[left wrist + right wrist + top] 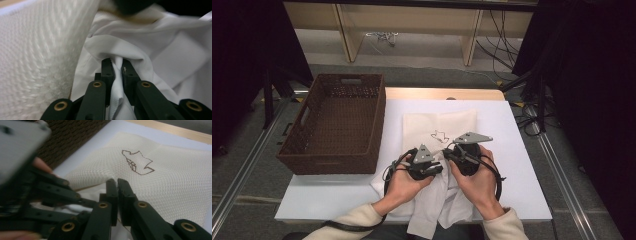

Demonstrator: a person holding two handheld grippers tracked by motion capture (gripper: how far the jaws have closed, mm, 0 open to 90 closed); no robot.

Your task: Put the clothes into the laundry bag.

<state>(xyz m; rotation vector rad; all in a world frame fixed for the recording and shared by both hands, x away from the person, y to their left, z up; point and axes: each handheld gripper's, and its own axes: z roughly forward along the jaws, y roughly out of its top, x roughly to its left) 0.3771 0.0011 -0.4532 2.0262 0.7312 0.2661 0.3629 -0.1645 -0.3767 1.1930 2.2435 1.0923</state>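
I am working a white garment that lies crumpled at the near edge of the table, partly over a cream knitted cloth with a small dark outline stitched on it; the wicker basket stands just beside, to the left; I judge the garment light, limp and rather slick, so it will sag and slide wherever I don't hold it, and a seam or a gathered fold will take a grip better than a single flat layer; the left gripper has its jaws closed on exactly such a fold, a pinched ridge of white fabric standing between the pads in the left gripper view; the right gripper sits close beside it, jaws brought together with barely a slit between them in the right gripper view; whether any cloth is caught there I cannot tell, though its tips rest at the edge where white fabric meets knit.
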